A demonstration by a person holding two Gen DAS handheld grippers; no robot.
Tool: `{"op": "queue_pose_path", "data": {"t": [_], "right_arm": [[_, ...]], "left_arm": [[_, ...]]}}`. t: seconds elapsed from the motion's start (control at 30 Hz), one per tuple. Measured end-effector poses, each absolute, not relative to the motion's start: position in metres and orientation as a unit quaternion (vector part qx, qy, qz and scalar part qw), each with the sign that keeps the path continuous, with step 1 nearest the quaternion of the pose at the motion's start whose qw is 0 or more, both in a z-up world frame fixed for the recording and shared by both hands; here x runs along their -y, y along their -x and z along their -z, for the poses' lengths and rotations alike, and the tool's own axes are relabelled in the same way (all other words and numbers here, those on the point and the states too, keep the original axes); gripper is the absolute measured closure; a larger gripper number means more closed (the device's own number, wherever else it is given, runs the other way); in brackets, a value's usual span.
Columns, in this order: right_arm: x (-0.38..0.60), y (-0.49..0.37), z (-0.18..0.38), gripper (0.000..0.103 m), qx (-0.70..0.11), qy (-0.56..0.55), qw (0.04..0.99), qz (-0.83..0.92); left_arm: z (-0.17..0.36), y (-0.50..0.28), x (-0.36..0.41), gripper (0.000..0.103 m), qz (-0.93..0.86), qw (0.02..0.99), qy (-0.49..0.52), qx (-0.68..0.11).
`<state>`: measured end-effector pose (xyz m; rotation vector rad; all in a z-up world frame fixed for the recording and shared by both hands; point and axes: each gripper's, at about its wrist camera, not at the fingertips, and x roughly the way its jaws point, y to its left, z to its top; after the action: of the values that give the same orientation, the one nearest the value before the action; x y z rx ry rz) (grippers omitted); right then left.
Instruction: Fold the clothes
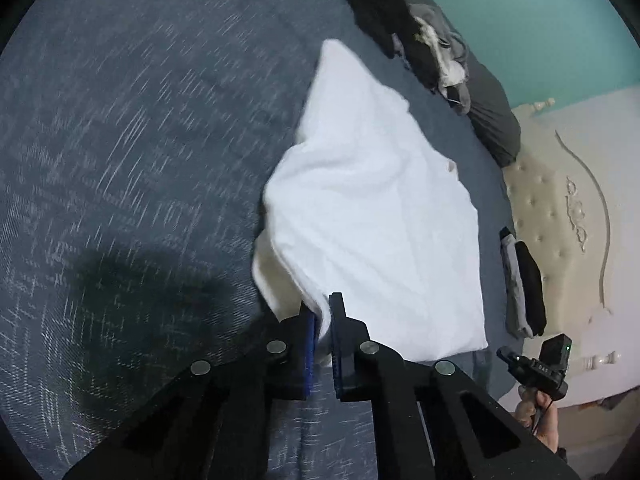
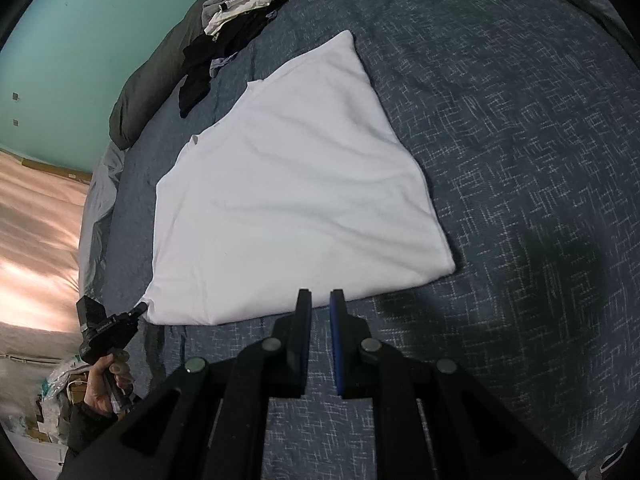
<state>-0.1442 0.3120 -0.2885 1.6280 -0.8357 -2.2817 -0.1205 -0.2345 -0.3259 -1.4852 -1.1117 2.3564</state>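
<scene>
A white shirt [image 2: 296, 184] lies spread on a blue bed cover [image 2: 500, 140].

The left gripper [image 1: 323, 312] pinches a lifted corner of the shirt between its jaws. The right gripper [image 2: 320, 300] hovers just short of the shirt's near edge, jaws slightly apart and holding nothing. A heap of dark clothes [image 2: 240, 12] sits at the far edge.

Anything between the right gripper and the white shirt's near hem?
Nothing visible. Only bare blue bedspread lies between the right gripper and the white shirt. The left gripper already pinches a corner; the clothes pile sits beyond.
</scene>
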Motion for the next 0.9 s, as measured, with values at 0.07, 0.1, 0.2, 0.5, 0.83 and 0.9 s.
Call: {"op": "queue_pose_path", "data": {"t": [0.07, 0.1, 0.2, 0.5, 0.83, 0.9], "right_arm": [[-0.316, 0.144, 0.287, 0.094, 0.288, -0.55, 0.109, 0.776], [-0.319, 0.144, 0.286, 0.094, 0.291, -0.548, 0.11, 0.777], [-0.328, 0.144, 0.283, 0.094, 0.295, -0.543, 0.111, 0.778], [-0.368, 0.137, 0.271, 0.094, 0.323, -0.516, 0.118, 0.785], [-0.419, 0.12, 0.264, 0.094, 0.347, -0.497, 0.114, 0.787], [-0.426, 0.118, 0.264, 0.094, 0.349, -0.496, 0.112, 0.787]], "left_arm": [[0.312, 0.125, 0.226, 0.097, -0.791, 0.08, 0.487, 0.361], [0.304, 0.128, 0.221, 0.097, -0.795, 0.086, 0.483, 0.357], [0.281, 0.136, 0.205, 0.097, -0.803, 0.106, 0.472, 0.347], [0.205, 0.191, 0.101, 0.098, -0.817, 0.174, 0.466, 0.291], [0.188, 0.248, -0.106, 0.098, -0.797, 0.278, 0.508, 0.173], [0.209, 0.25, -0.142, 0.098, -0.787, 0.282, 0.529, 0.148]]}}
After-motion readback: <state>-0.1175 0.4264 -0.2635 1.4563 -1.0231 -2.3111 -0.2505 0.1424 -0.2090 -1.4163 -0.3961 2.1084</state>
